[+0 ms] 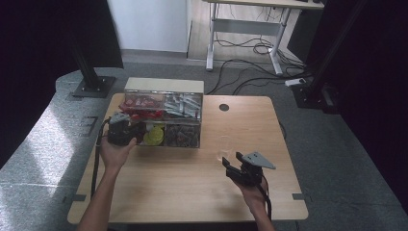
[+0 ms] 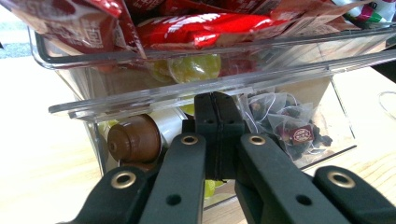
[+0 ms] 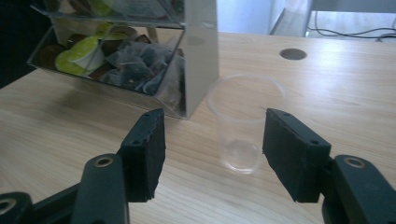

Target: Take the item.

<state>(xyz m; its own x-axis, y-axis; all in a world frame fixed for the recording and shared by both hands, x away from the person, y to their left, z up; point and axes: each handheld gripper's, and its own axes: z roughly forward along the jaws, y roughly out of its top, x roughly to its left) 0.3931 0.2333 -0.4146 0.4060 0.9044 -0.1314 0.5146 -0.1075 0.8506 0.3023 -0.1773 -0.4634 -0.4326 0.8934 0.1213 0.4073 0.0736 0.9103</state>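
The left hand-held gripper [image 2: 215,105] has its jaws pressed together with nothing between them, its tips at the front of the clear organizer box [image 1: 163,120], beside a brown capsule [image 2: 135,140]. The right hand-held gripper [image 3: 212,154] gapes wide just short of the clear plastic cup [image 3: 243,123], which stands upright on the desk [image 1: 192,187] at the box's 4 o'clock.

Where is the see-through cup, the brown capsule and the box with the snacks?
cup [image 3: 242,121], right gripper view, its clear side wall
brown capsule [image 2: 135,138], left gripper view, its rounded side
snack box [image 1: 159,84], high view, its top
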